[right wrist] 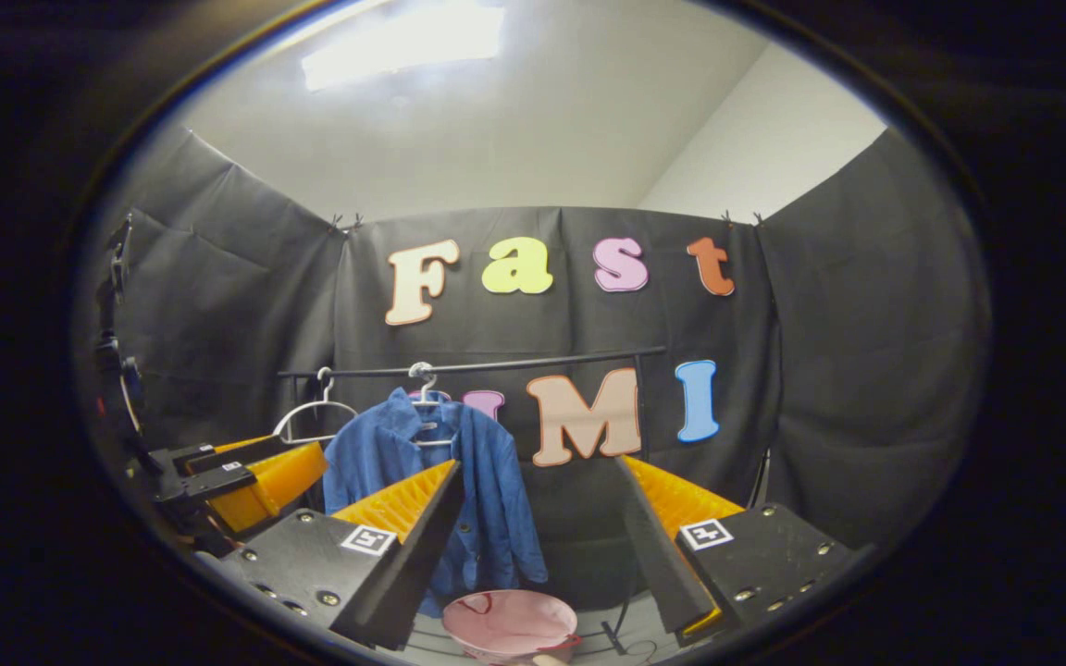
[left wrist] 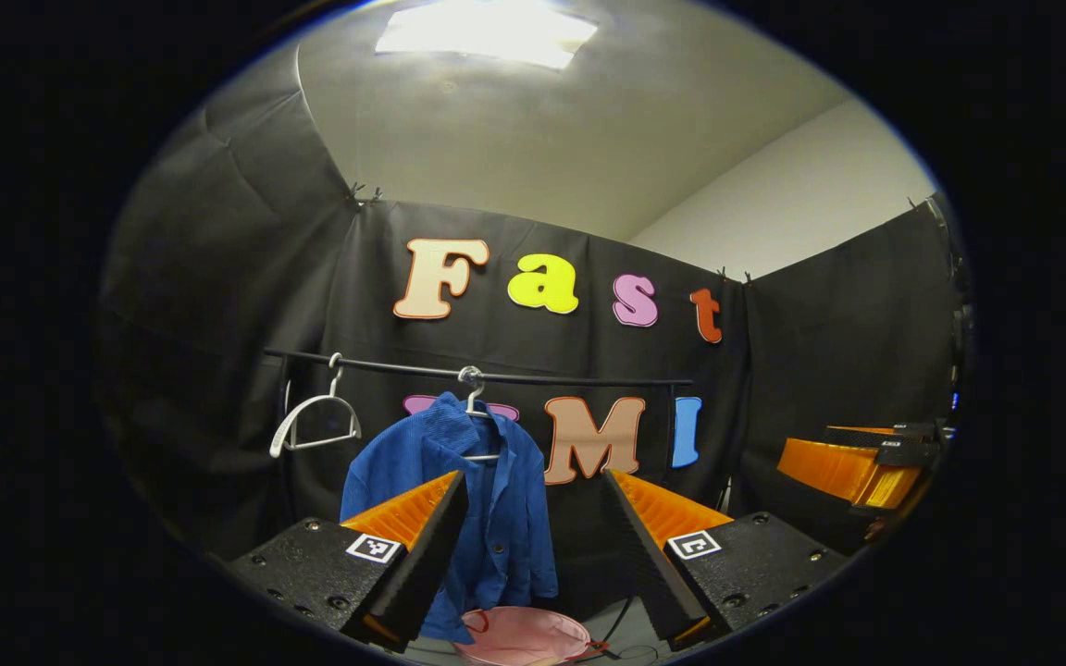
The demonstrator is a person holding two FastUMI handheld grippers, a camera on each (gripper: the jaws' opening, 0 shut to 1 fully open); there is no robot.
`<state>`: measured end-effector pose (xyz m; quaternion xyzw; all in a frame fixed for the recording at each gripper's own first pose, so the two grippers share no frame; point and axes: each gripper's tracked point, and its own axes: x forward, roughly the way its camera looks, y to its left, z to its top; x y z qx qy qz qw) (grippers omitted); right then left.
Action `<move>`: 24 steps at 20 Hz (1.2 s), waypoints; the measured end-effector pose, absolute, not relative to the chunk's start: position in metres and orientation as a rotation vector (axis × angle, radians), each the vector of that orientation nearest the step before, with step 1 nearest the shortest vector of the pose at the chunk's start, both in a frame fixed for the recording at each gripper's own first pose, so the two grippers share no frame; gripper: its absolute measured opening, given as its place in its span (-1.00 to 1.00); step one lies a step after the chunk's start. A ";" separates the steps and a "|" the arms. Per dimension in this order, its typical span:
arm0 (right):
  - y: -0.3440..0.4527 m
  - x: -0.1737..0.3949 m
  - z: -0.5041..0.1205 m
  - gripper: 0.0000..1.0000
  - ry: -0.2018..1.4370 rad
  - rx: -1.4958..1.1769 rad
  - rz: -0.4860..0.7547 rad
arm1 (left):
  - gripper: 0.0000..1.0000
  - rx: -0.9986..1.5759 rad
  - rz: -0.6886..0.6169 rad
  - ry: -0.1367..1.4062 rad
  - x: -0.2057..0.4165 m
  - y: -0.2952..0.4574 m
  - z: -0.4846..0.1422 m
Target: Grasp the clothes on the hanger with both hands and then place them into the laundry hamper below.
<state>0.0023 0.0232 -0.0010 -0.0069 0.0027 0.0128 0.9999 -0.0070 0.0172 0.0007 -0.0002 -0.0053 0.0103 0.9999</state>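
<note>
**Both grippers spread wide, facing the hung blue jacket**

In the left gripper view, the left gripper [left wrist: 533, 481] has its two orange-ridged fingers [left wrist: 408, 507] spread well apart, with nothing between them. Each finger base carries a small square black-and-white marker; neither holds readable writing. Straight ahead and slightly toward the left finger hangs the blue jacket [left wrist: 496, 499], buttoned down its front, on a white hanger [left wrist: 476, 407] hooked over a dark rail [left wrist: 588, 377]. The jacket is well apart from the fingers. No brand tag or label can be read on it at this distance. Farther along the rail, off to the left, an empty hanger [left wrist: 316, 416] hangs tilted. Below the jacket, low between the fingers, sits the pink laundry hamper [left wrist: 524, 636], its rim just under the jacket's hem. Off to the far right the right gripper [left wrist: 857, 462] shows, orange with black parts; whether it is open cannot be told from here.

In the right gripper view, the right gripper [right wrist: 542, 481] is likewise spread wide and holds nothing. The jacket hangs ahead, nearer its left finger, with the hamper below it between the fingers. The left gripper appears at the far left.
</note>
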 end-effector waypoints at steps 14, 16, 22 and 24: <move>0.083 0.014 -0.019 0.91 0.027 0.018 0.060 | 0.78 0.005 0.040 -0.002 -0.015 0.069 0.000; 0.092 0.017 -0.022 0.91 0.030 0.024 0.060 | 0.78 0.007 0.040 0.004 -0.016 0.077 -0.001; 0.118 0.025 -0.037 0.91 0.052 0.033 0.057 | 0.79 0.006 0.022 0.030 -0.013 0.097 -0.012; 0.124 0.031 -0.041 0.91 0.056 0.042 0.054 | 0.78 0.001 0.003 0.041 -0.009 0.100 -0.017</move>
